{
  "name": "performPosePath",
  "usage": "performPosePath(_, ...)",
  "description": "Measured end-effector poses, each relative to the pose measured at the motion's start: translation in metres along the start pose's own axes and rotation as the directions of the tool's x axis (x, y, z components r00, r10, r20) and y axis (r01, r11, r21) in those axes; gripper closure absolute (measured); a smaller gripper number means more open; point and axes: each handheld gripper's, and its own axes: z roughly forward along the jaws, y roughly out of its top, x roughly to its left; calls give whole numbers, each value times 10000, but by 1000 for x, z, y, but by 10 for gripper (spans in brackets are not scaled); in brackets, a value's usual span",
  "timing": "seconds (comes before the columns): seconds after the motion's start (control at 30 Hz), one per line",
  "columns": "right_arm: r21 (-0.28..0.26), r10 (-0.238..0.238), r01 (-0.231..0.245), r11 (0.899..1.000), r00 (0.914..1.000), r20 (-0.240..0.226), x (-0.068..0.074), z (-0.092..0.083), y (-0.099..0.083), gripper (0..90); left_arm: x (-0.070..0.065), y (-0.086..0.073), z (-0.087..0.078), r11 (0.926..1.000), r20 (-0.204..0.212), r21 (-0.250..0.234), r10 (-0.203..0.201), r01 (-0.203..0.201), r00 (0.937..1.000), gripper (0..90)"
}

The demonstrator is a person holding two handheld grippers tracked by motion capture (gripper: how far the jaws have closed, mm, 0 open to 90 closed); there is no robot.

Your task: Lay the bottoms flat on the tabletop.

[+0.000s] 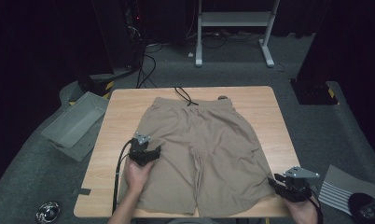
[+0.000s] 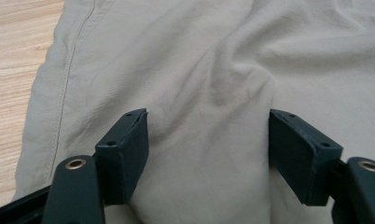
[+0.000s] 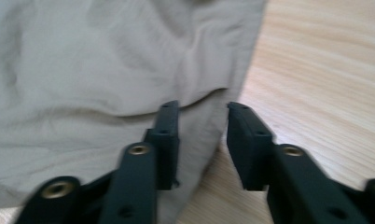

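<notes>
Your shorts lie spread flat on the worktop, waistband at the far edge, legs toward you. Your left claw stands wide over the left leg with a ridge of cloth bulging between the jaws; whether the pads press on it I cannot tell, so do not trust it as a grip. Lift now and the fabric may slide out, or you may catch only the top layer and leave the lower one lying.

Your right claw sits at the right leg's outer edge near the hem, jaws partly apart, with the cloth edge lying between them and not pinched. One jaw is over cloth, the other over bare wood. Close as it stands and you may nip only a sliver of hem, which would pull free under tension, or scrape the wood and miss.

If one side holds and the other slips, the shorts will skew and bunch.
</notes>
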Motion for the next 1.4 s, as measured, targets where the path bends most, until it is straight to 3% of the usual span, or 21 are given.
performPosePath(0.1, 305, -529, 535, 9981, 9984, -198, 5, 12, 6, 854, 0, 0, 0, 10000, -10, -9, 10, -10, 10000, 304)
performPosePath(0.13, 342, -544, 559, 9978, 9975, -440, 6, 16, 11, 875, 0, 0, 0, 10000, -9, -8, 12, -12, 10000, 304)
performPosePath(0.27, -33, -1146, 1146, 9934, 9911, -671, 16, 27, 34, 886, 0, 0, 0, 10000, 13, -2, -29, 29, 10000, 304)
performPosePath(0.5, -430, -2157, 2125, 9762, 9717, -967, 33, 58, 93, 886, 2, 9, 11, 9998, -265, -15, -215, 215, 9994, 308)
performPosePath(0.63, -775, -2429, 2355, 9688, 9643, -1057, 42, 73, 138, 885, 4, 18, 20, 9992, -482, 6, -390, 391, 9981, 315)
performPosePath(0.77, -655, -2462, 2406, 9684, 9644, -970, 48, 101, 169, 884, 8, 26, 29, 9975, -794, -51, -714, 712, 9943, 315)
performPosePath(0.9, 57, -2098, 2120, 9773, 9703, -1205, 52, 142, 181, 874, 10, 30, 33, 9971, -868, -34, -755, 755, 9934, 315)
performPosePath(1.0, 547, -2261, 2371, 9700, 9614, -1567, 61, 163, 179, 789, 10, 30, 33, 9970, -858, -36, -773, 773, 9933, 315)
performPosePath(1.1, 388, -2380, 2471, 9682, 9579, -1607, 65, 158, 178, 655, 10, 30, 33, 9970, -858, -33, -773, 773, 9933, 315)
performPosePath(1.3, -900, -2055, 1943, 9768, 9687, -1390, 48, 104, 171, 606, 10, 30, 33, 9972, -867, -30, -753, 753, 9934, 315)
performPosePath(1.4, -1090, -1926, 1804, 9775, 9745, -1148, 38, 85, 158, 606, 10, 30, 33, 9973, -877, -27, -738, 738, 9934, 316)
